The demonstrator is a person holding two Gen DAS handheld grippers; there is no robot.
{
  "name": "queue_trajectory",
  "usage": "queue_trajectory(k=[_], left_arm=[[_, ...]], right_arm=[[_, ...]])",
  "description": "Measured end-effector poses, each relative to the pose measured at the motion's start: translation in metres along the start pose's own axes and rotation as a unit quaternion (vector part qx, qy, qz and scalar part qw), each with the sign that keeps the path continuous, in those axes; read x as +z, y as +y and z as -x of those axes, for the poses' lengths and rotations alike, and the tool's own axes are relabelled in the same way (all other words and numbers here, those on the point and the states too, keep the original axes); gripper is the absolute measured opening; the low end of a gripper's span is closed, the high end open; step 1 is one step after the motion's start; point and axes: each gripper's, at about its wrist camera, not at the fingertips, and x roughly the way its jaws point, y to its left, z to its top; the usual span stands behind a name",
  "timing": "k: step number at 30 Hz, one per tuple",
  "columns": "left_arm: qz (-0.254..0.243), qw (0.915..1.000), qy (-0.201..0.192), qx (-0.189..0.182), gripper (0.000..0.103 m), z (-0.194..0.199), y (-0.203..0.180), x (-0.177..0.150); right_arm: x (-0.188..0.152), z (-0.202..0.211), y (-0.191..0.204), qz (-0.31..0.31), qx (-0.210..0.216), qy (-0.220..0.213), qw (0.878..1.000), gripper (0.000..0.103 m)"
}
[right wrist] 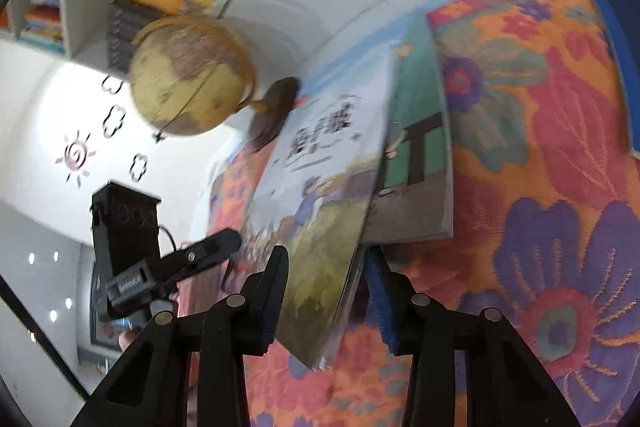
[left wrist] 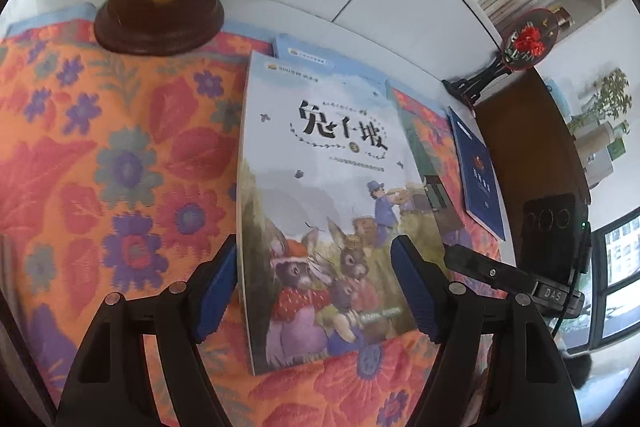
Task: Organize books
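Orange floral cloth (left wrist: 120, 163) covered the work surface, which was backed by white cabinets and shelves of packed books. Upon it lay a rabbit picture book (left wrist: 320, 187) with its near-right edge lifted off the cloth, partly overlapping a second picture book (right wrist: 420, 155) that lay flat beneath it. A blue book (left wrist: 478, 175) rested near the cloth's far right edge, apart from the others. A globe (right wrist: 188, 75) on a dark wooden base (left wrist: 160, 19) stood behind the books.

The right gripper (right wrist: 324, 303) straddled the raised corner of the rabbit picture book, one finger above the cover and one below; its jaws were narrowed about the corner, though whether the pads pressed on it could not be told. The left gripper (left wrist: 316, 291) hovered above the same book's lower edge, fingers (left wrist: 216, 287) spread wide and pinching nothing.
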Motion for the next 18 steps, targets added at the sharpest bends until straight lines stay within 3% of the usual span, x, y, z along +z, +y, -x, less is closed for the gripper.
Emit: queue_trajectory(k=[3, 6, 7, 9, 13, 18], left_arm=[[-0.011, 0.9998, 0.000, 0.014, 0.072, 0.006, -0.007, 0.000], [-0.023, 0.9996, 0.001, 0.017, 0.072, 0.014, -0.019, -0.002], [-0.033, 0.9992, -0.005, 0.022, 0.072, 0.018, -0.025, -0.003], [-0.054, 0.9980, -0.014, 0.029, 0.072, 0.025, -0.036, -0.005], [-0.069, 0.9974, -0.018, -0.014, 0.073, 0.031, -0.045, -0.006], [-0.032, 0.9991, -0.003, 0.027, 0.073, 0.008, -0.021, 0.003]], right_arm=[[0.000, 0.004, 0.015, 0.019, -0.004, -0.004, 1.000, 0.040], [0.000, 0.013, 0.035, 0.039, 0.046, -0.015, 0.998, 0.038], [-0.001, 0.015, 0.042, 0.050, 0.043, -0.017, 0.998, 0.038], [-0.002, 0.019, 0.055, 0.069, 0.009, -0.025, 0.997, 0.038], [-0.001, 0.006, 0.045, 0.054, -0.021, -0.007, 0.998, 0.038], [0.004, -0.015, -0.001, -0.004, -0.072, 0.016, 0.997, 0.038]])
